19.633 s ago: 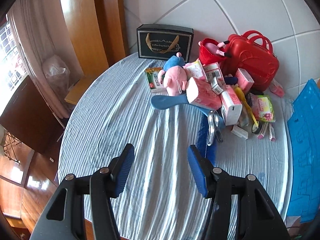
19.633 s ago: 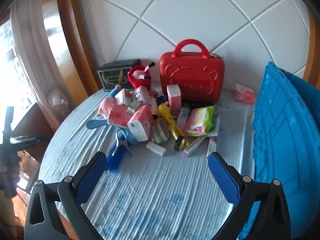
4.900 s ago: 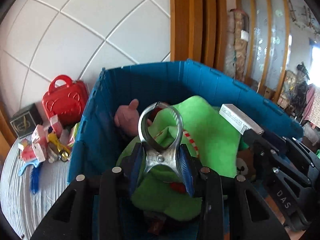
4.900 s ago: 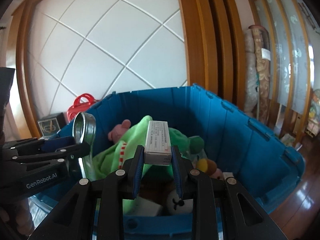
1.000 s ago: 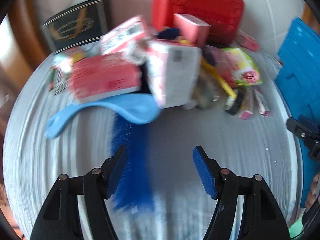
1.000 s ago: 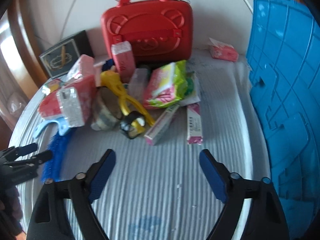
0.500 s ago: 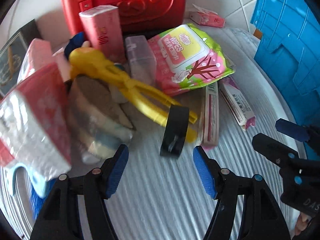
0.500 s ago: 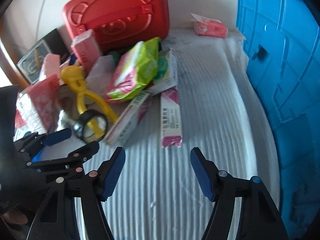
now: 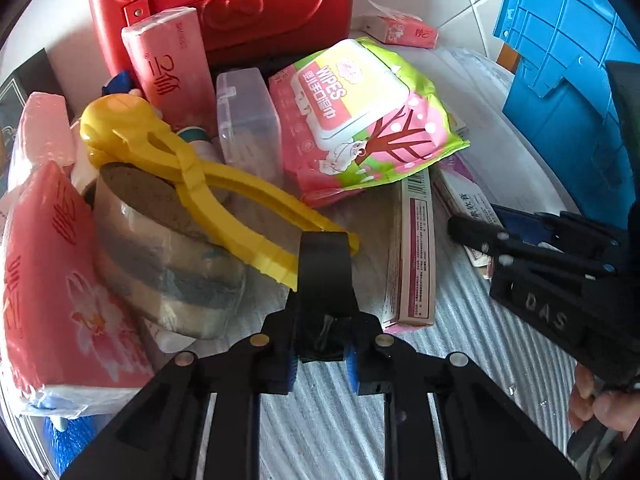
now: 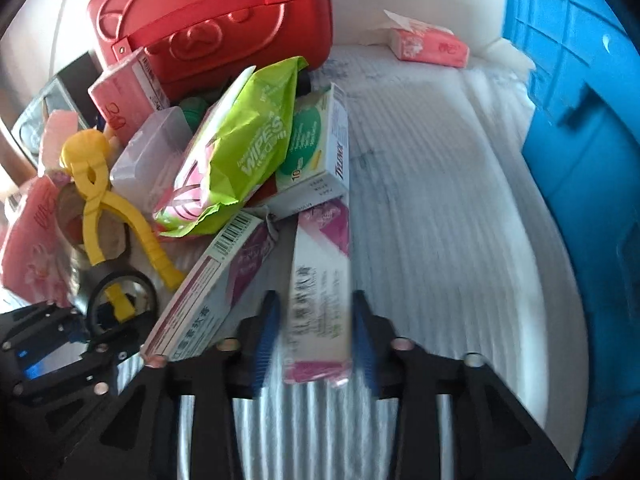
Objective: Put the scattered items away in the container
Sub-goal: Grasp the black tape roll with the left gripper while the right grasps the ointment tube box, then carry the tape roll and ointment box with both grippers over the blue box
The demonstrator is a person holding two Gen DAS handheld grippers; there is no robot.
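My left gripper point(image 9: 320, 354) is shut on a black tape roll point(image 9: 325, 280) that stands on edge against the yellow plastic tongs point(image 9: 192, 184); the roll also shows in the right wrist view point(image 10: 120, 300). My right gripper point(image 10: 314, 334) straddles a pink-and-white carton point(image 10: 320, 280) lying flat, its blue pads just beside the carton's sides with thin gaps. The blue container point(image 10: 580, 160) stands at the right edge.
The pile holds a wipes pack point(image 9: 360, 116), a clear plastic box point(image 9: 248, 120), a brown tape roll point(image 9: 160, 248), pink tissue packs point(image 9: 52, 280), a second long carton point(image 9: 412, 248) and a white medicine box point(image 10: 316, 144). A red case point(image 9: 224, 0) stands behind.
Both grippers have moved forward into the pile and narrowed. The left has shut on the black tape roll; the right has come down around the pink-and-white carton.
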